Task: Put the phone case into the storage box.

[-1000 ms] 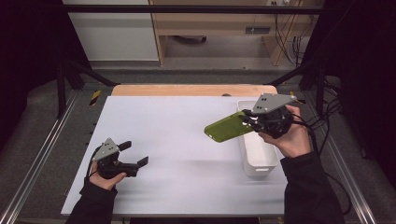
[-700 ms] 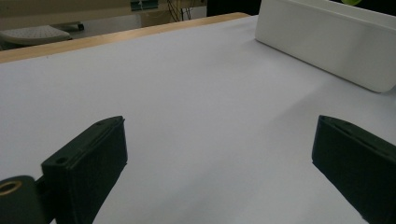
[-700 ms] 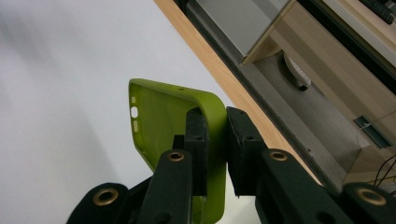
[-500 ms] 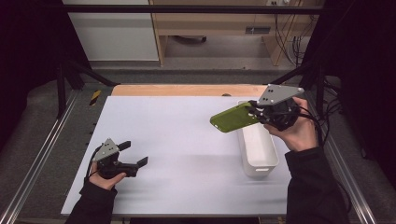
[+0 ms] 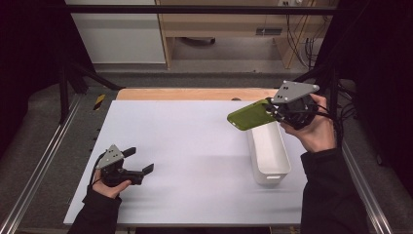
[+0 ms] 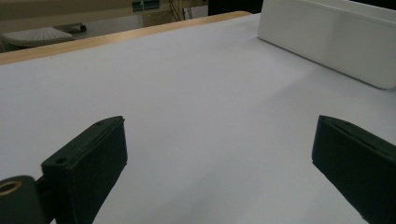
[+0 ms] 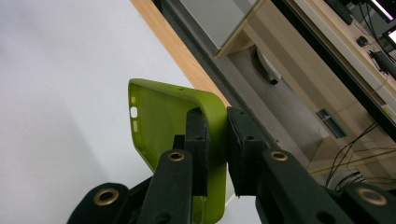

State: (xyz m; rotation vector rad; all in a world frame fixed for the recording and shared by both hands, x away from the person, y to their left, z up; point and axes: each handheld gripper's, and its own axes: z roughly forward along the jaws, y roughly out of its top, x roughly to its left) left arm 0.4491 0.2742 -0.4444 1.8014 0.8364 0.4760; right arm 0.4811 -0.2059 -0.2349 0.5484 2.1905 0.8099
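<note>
A green phone case (image 5: pixel 249 115) hangs in the air above the far end of a long white bin (image 5: pixel 269 152), at the right of the table. My right gripper (image 5: pixel 272 111) is shut on one edge of the phone case (image 7: pixel 177 126), with one pad inside the shell and one outside. At the near left of the white table top (image 5: pixel 185 146), my left gripper (image 5: pixel 141 161) rests low and open. Nothing lies between its fingers (image 6: pixel 88 163), and the white bin (image 6: pixel 327 37) stands beyond them.
A wooden strip (image 5: pixel 190 93) runs along the table's far edge. Metal rails (image 5: pixel 44 161) flank the table on both sides. Shelving and cables stand behind the table.
My right gripper has carried the green case up and toward the far right, from over the bin's left wall to above its far end. The left gripper has stayed put.
</note>
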